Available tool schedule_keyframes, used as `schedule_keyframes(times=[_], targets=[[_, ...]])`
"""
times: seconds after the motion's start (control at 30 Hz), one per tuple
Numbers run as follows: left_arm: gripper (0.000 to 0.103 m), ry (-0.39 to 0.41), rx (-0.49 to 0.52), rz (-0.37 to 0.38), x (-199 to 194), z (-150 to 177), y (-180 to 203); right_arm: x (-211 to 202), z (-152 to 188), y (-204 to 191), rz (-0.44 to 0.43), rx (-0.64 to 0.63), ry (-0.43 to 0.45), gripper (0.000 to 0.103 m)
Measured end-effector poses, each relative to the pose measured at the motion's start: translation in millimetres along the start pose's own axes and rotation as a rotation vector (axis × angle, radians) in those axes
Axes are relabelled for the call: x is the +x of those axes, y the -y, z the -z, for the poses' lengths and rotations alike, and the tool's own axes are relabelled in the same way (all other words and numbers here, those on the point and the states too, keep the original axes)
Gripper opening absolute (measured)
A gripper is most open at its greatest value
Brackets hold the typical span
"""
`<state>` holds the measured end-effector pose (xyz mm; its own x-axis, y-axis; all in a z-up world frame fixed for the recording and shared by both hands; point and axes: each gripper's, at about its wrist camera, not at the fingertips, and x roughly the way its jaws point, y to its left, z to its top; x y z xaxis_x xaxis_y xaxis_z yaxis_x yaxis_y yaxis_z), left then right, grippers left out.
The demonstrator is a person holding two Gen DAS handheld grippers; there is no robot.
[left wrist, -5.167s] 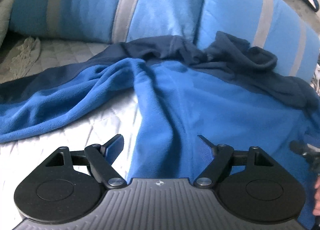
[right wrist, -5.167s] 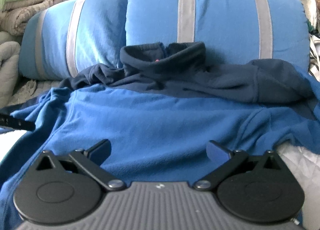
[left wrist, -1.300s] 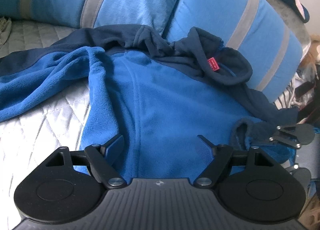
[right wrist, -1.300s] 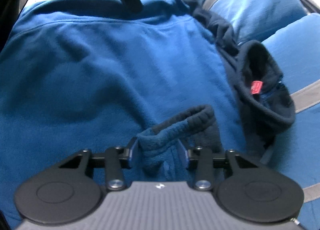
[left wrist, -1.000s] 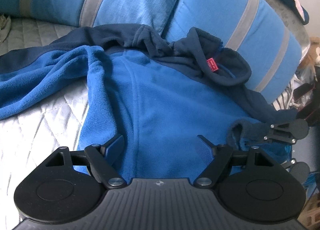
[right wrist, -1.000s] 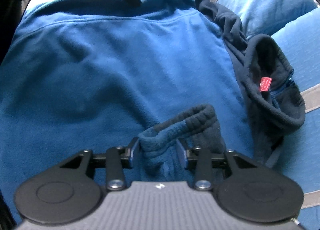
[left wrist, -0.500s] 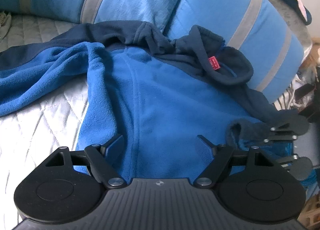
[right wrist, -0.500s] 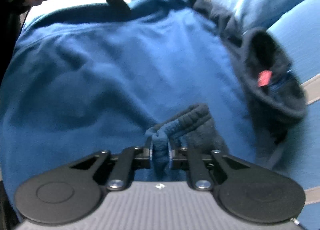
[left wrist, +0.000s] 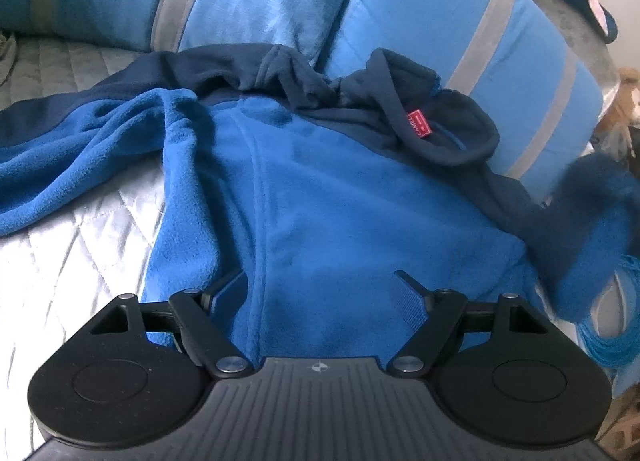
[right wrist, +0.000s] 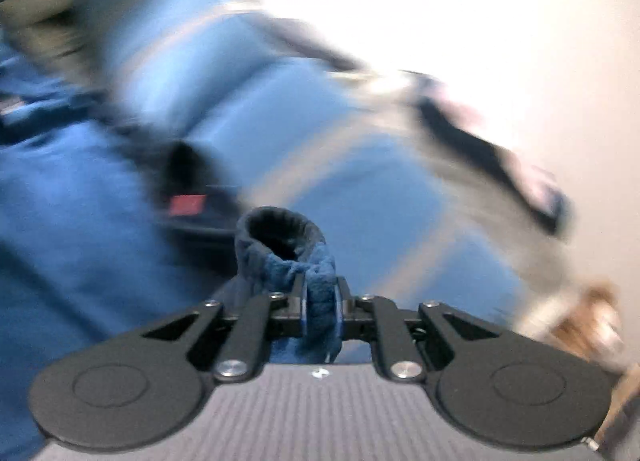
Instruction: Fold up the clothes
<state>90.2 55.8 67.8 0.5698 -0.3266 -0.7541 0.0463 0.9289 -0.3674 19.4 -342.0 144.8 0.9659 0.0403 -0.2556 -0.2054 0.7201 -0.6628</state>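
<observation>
A: How do your jaws stand?

B: My left gripper [left wrist: 322,287] is spread wide with nothing pinched; both fingers hang over the near hem of the fleece jacket [left wrist: 328,205], the left finger by a long fold, the right finger [left wrist: 410,293] over flat blue cloth. My right gripper [right wrist: 320,303] is clamped tight on the sleeve cuff [right wrist: 286,247]. The dark cuff opening stands up like a ring just beyond my fingertips, and blue fleece is squeezed between the pads.

A: Where is the jacket?

B: Spread on the quilted bedspread [left wrist: 72,253], bright blue body toward me, navy shoulders and collar [left wrist: 440,129] at the far end against two blue pillows [left wrist: 500,61] with grey stripes. A red label [left wrist: 418,125] shows inside the collar. The left sleeve [left wrist: 80,165] trails off to the left across the quilt. At the right, the other sleeve is raised off the bed and smeared with blur.

A: And your right-hand view?

B: Heavily blurred. I make out the pillows, the red label to the left of the cuff, and a bright wall [right wrist: 480,21] on the far right; the rest I cannot tell.
</observation>
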Motion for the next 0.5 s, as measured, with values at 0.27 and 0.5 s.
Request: schedule_keyframes(times=[0.27,0.5], targets=[[0.078,0.011,0.023,-0.008,1.3,-0.4,6.8,-26.7,120.4,175.1,0.542,0.378,-0.194,0.013],[0.078,-0.006,0.014,-0.012,9.2,-0.5,7.6,-53.3,263.9,250.0,0.747,0.814,-0.437,0.013]])
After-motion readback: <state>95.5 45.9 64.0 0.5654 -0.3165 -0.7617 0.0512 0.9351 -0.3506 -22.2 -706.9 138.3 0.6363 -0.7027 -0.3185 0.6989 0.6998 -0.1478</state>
